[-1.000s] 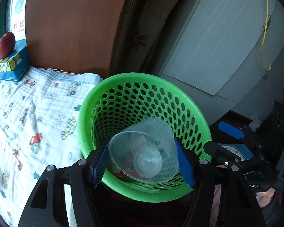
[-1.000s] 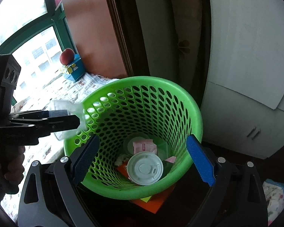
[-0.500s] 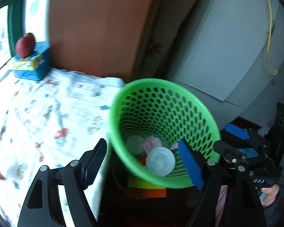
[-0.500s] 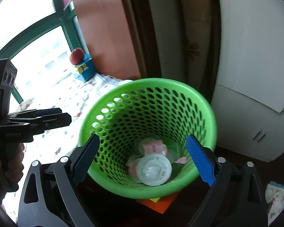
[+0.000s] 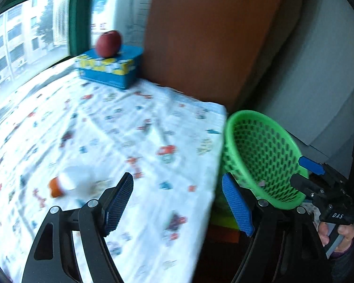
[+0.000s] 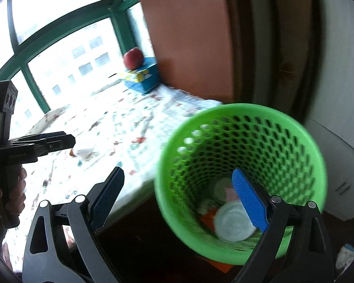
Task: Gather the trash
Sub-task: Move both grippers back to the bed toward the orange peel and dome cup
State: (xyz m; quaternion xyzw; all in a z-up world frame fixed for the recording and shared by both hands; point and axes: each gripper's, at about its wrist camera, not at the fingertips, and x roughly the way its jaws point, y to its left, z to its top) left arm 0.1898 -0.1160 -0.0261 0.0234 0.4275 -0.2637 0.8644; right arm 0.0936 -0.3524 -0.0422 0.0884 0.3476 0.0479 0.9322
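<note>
A green perforated basket (image 6: 247, 109) stands beside the table's right edge, with a white round lid (image 6: 233, 221) and other scraps at its bottom. On the printed cloth lies a blurred pale bottle with an orange cap (image 5: 68, 185). My left gripper (image 5: 177, 202) hovers open over the cloth just right of that bottle, nothing between its pads. My right gripper (image 6: 179, 198) is open and empty at the basket's (image 5: 266, 160) near left rim. Each gripper shows in the other's view: the right gripper (image 5: 306, 174) past the basket, the left gripper (image 6: 59, 141) near the bottle (image 6: 82, 152).
A red apple (image 5: 108, 42) rests on a blue box (image 5: 108, 70) at the table's far side by the window. The white cloth (image 5: 153, 129) covers the table. A brown panel and grey wall stand behind the basket. Orange paper (image 6: 219, 266) lies under it.
The left gripper let go of a clear plastic cup over the basket, opened, and swung left over the table. The right gripper also shifted left, still open.
</note>
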